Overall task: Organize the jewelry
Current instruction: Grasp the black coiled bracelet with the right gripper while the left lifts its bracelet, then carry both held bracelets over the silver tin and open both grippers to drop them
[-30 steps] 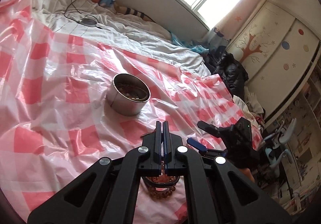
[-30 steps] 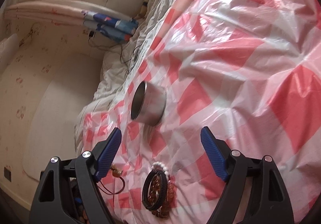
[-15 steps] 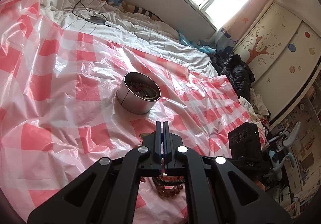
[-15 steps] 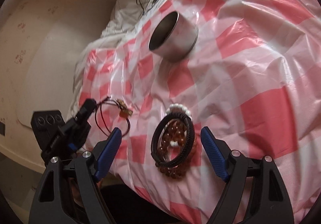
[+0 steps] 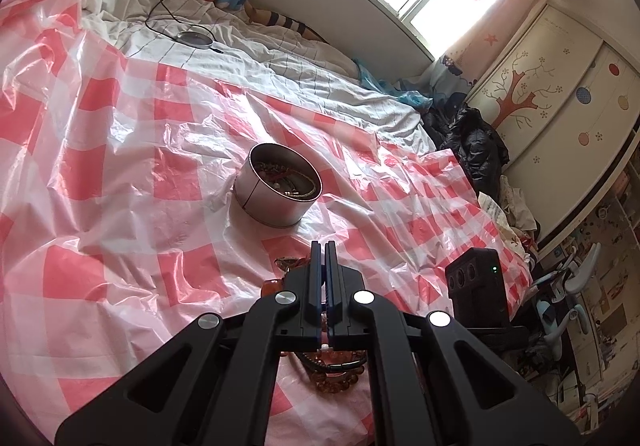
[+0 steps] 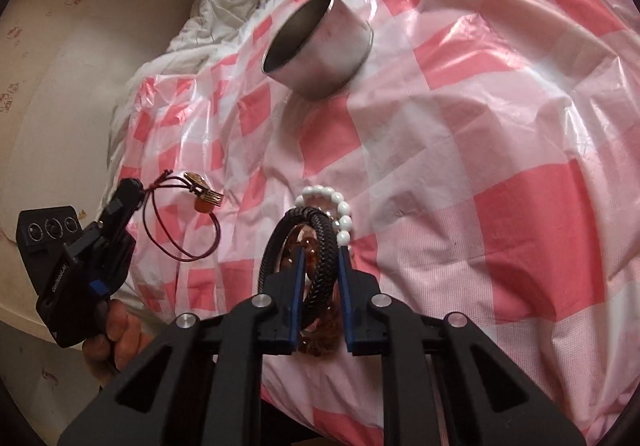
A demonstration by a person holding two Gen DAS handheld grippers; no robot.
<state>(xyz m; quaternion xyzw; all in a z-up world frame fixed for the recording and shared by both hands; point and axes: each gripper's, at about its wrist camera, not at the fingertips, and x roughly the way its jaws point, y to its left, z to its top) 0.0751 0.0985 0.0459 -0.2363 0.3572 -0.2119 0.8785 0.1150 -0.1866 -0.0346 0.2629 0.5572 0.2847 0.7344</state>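
Note:
A round metal tin (image 5: 278,188) with jewelry inside stands on the pink checked plastic sheet (image 5: 120,214); it also shows in the right wrist view (image 6: 320,46). My left gripper (image 5: 324,246) is shut on a dark red cord necklace (image 6: 180,222) with a gold pendant (image 6: 202,196). My right gripper (image 6: 320,258) has closed around a black braided bracelet (image 6: 320,246), which lies with a white bead bracelet (image 6: 336,206) and amber beads (image 5: 336,384).
A white duvet (image 5: 280,58) with a cable and a round disc (image 5: 195,39) lies behind the sheet. Dark clothes (image 5: 472,142) and a painted wardrobe (image 5: 560,94) are at the right. The bed edge runs near my grippers.
My right gripper moved down over the bracelets and its jaws closed from wide open onto the black braided one. My left gripper stayed shut on the cord.

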